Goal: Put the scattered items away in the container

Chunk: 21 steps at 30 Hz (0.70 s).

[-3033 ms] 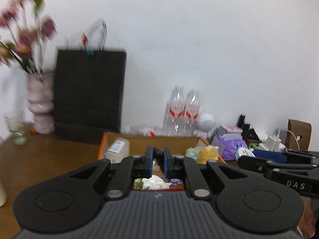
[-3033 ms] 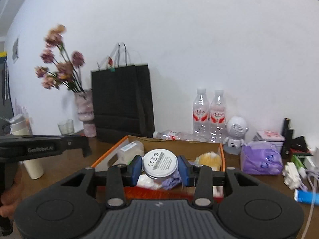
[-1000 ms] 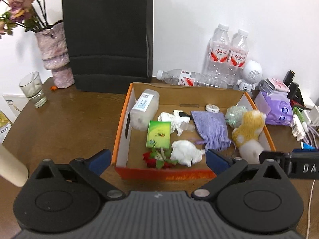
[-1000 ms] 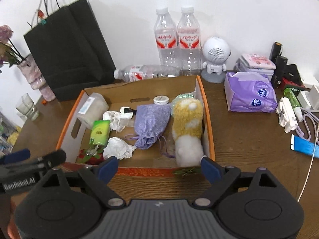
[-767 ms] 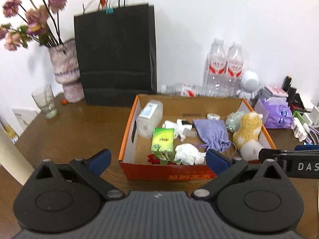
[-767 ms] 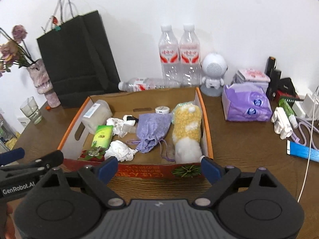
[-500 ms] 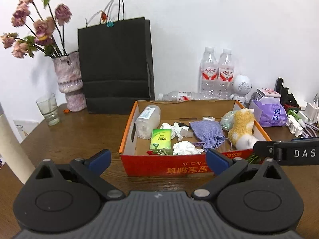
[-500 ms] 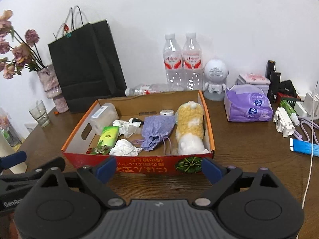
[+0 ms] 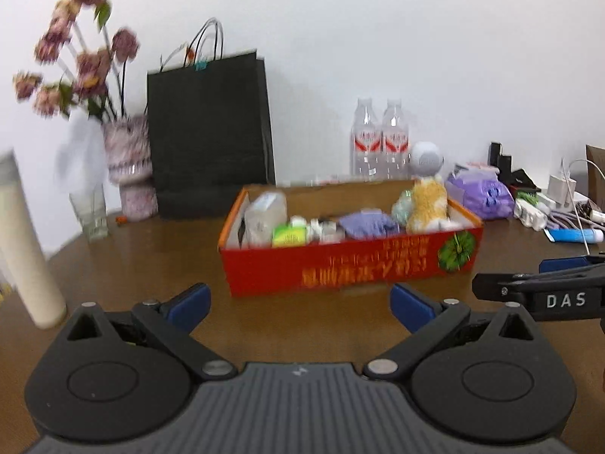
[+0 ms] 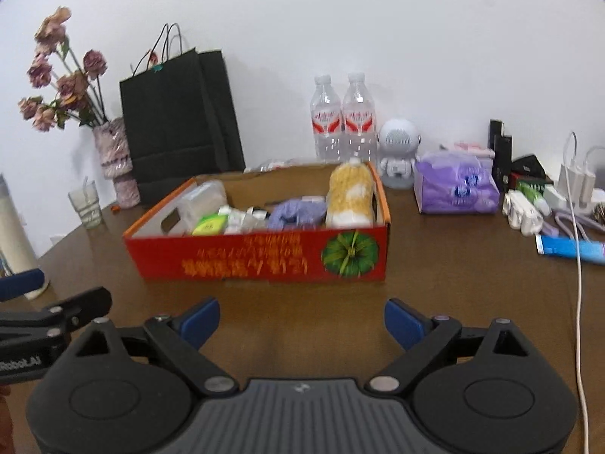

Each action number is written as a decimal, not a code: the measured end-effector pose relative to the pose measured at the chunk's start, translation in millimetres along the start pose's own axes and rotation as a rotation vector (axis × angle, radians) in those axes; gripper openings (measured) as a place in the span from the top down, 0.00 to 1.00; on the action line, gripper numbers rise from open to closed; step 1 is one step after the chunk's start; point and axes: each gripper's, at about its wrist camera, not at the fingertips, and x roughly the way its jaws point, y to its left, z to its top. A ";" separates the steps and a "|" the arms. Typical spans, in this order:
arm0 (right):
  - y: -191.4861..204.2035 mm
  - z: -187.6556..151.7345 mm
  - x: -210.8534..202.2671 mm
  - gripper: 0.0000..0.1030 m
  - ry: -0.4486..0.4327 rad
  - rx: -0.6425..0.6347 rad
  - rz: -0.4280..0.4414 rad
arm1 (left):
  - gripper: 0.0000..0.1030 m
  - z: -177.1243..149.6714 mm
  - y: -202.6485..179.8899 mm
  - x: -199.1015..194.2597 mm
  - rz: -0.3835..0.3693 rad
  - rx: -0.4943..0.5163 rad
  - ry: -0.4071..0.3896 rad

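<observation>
Task looks about done: red box holds plush toy, purple pouch and the rest, left gripper and right gripper both spread wide, empty, table before them bare.

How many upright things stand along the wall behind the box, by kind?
Upright water bottles: 2
Black paper bag: 1
Flower vase: 1
White robot figure: 1
Total: 5
</observation>
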 end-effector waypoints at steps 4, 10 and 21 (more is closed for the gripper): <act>10.1 -28.5 -11.4 0.08 0.051 -0.002 -0.015 | 0.00 -35.1 12.5 -8.9 0.006 -0.042 0.072; 24.3 -69.1 -18.2 0.08 0.111 -0.018 -0.045 | 0.00 -60.9 26.3 -18.9 0.004 -0.059 0.135; 34.2 -84.3 -20.9 0.08 0.125 -0.052 -0.070 | 0.00 -74.1 15.6 -15.7 -0.037 -0.040 0.213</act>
